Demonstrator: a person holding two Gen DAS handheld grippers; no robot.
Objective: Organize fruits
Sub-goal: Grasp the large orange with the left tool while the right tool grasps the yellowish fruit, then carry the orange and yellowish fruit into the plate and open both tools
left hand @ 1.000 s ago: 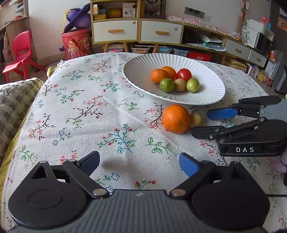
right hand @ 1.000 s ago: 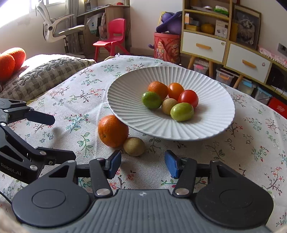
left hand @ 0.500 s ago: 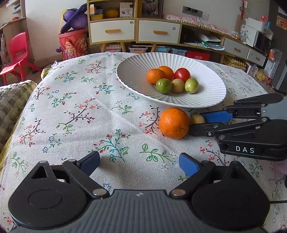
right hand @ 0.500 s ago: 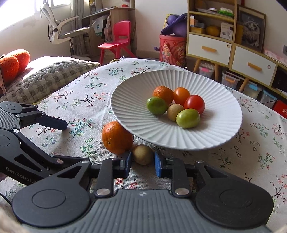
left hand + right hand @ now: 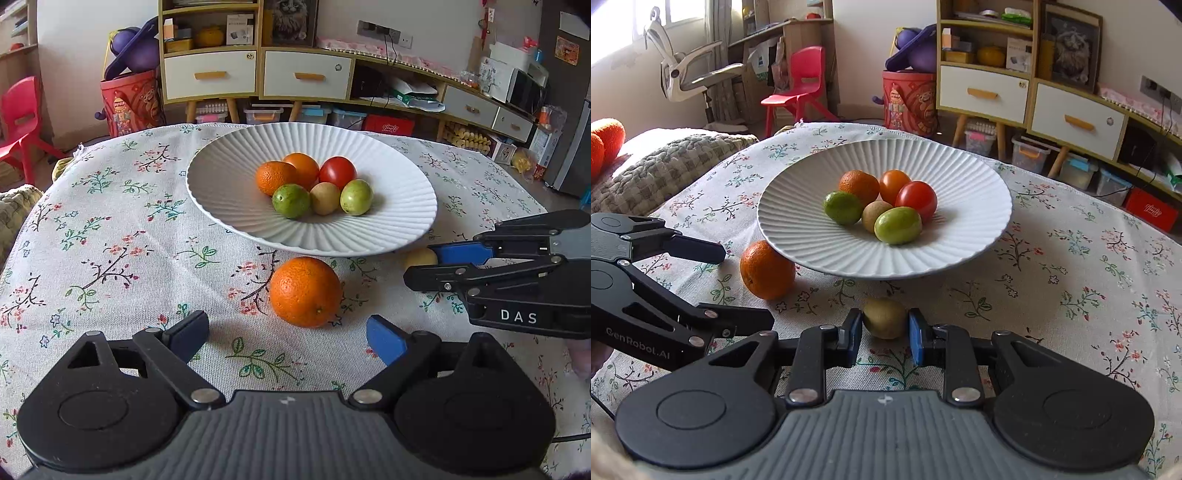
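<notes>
Since a second ago the right gripper (image 5: 884, 332) has closed in on the small brownish kiwi (image 5: 885, 318), which then lay loose beside the big orange (image 5: 767, 269); now its blue pads (image 5: 916, 341) clamp the fruit on both sides, and fruit and orange sit clearly apart. Over the same second the left gripper (image 5: 286, 334) has drawn closer to the orange, and its jaws have just narrowed slightly, though they are spread wide and grip nothing.

That orange (image 5: 305, 291) is round with dimpled, pebbly peel; it rests on the tablecloth (image 5: 122, 236) just ahead of the left gripper's fingertips and between their lines, touching neither pad. The cloth is coarse woven fabric, pale, printed with small flowering twigs.

Behind the orange stands the plate (image 5: 967, 173), a white, shallow, matt ceramic dish with fine radial ribs. In its centre six smooth small fruits huddle together: two orange, one glossy red, two green and one dull tan. The kiwi is egg-shaped with a matt skin and sits low over the cloth just in front of the plate's near rim.
</notes>
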